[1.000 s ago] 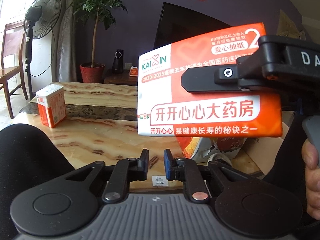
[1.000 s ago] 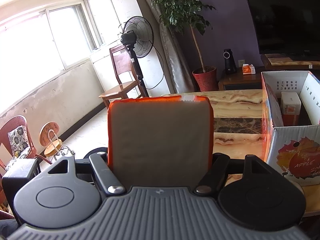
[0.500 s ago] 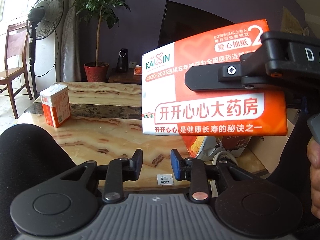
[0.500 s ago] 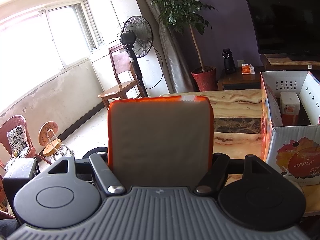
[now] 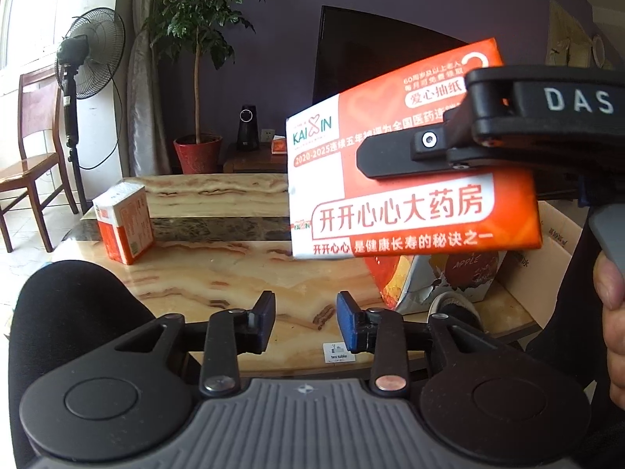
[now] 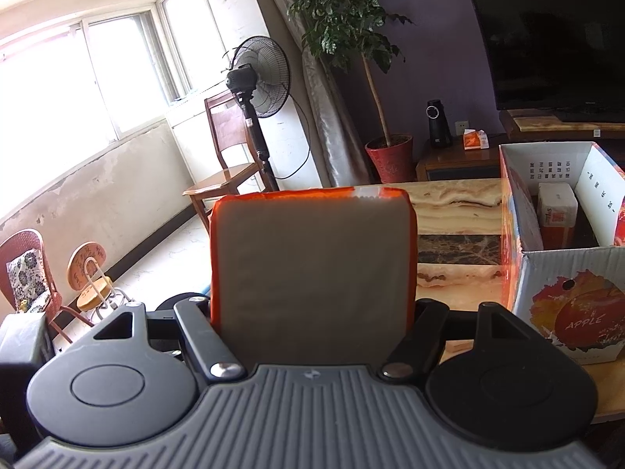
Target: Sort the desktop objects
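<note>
Right wrist view: my right gripper is clamped on an orange tissue pack, its grey end face filling the middle of the frame, held in the air over the near edge of the marble table. At three o'clock of the pack stands an open cardboard box printed with an apple, a second tissue pack upright inside it. Left wrist view: my left gripper has nothing between its blue pads — the jaws are opening over bare tabletop. At one o'clock of it, the right gripper's black finger lies across the held pack's printed face. A third tissue pack stands on the table at ten o'clock — well apart from the box.
</note>
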Tool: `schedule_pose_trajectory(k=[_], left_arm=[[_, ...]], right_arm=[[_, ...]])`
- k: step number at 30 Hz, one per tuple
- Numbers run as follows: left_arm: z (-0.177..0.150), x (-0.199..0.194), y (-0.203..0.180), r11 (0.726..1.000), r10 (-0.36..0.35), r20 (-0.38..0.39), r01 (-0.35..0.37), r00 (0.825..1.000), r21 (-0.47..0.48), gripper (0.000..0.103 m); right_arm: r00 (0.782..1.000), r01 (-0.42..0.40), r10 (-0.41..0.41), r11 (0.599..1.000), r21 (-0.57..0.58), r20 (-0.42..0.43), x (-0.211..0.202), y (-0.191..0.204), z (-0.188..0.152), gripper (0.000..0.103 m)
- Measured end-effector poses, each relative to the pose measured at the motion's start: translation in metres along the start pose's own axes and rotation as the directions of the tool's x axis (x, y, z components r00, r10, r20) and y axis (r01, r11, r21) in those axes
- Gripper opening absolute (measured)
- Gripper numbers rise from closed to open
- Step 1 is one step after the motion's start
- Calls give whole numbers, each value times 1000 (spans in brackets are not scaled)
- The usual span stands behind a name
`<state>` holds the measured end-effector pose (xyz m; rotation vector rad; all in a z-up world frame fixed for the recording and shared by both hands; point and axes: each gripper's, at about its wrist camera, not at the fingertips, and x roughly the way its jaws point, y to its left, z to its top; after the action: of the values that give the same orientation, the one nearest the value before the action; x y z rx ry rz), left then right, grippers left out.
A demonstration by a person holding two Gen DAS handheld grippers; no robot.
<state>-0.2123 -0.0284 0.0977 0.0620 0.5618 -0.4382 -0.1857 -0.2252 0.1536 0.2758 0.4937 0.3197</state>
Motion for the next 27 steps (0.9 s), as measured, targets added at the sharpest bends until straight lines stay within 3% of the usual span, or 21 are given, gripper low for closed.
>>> schedule_pose_trajectory(k=[7,14,27], left_arm=[[1,-6,-8,1000,1,-42,-1,999,9,37],[10,-23,-23,997,26,-16,-25,1000,70,37],[12,-30,-28,997,35,-10,-34,999,72,37]], right_arm=[[999,-23,22,999,25,28,-7,-3,2,74],[999,-22,20,999,47,40,-10,-9,4,74],[999,-24,22,999,41,33,-9,-8,2,74]])
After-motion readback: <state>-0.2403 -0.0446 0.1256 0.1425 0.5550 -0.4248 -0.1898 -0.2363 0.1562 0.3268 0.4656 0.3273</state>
